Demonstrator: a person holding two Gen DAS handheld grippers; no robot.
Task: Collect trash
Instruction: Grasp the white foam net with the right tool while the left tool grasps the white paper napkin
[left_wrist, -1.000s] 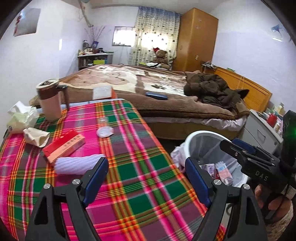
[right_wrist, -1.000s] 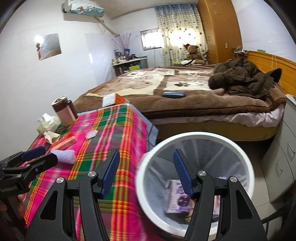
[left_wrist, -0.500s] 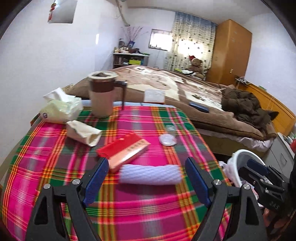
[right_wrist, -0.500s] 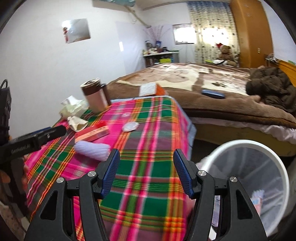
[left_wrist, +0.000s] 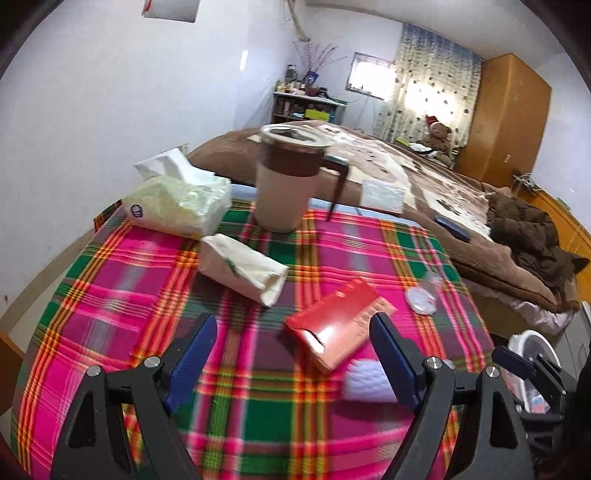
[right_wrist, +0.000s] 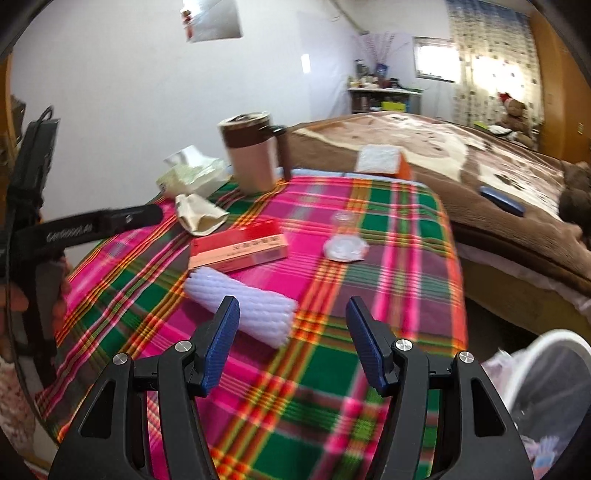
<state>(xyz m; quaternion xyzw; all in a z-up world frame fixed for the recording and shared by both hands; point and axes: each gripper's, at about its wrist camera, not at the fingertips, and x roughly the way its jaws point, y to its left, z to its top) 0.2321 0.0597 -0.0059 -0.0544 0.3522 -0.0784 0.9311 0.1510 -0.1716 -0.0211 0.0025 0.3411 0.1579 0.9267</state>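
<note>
Both tongs, wide and empty, have swung from bin (right_wrist: 546, 373) to over tablecloth (right_wrist: 388, 280) beside foam sleeve (right_wrist: 240, 306).

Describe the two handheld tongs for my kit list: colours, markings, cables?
Both tongs, left and right, have black plastic frames, silver screws and ribbed blue pads. The left one carries white lettering, blurred, and a black cable.
</note>
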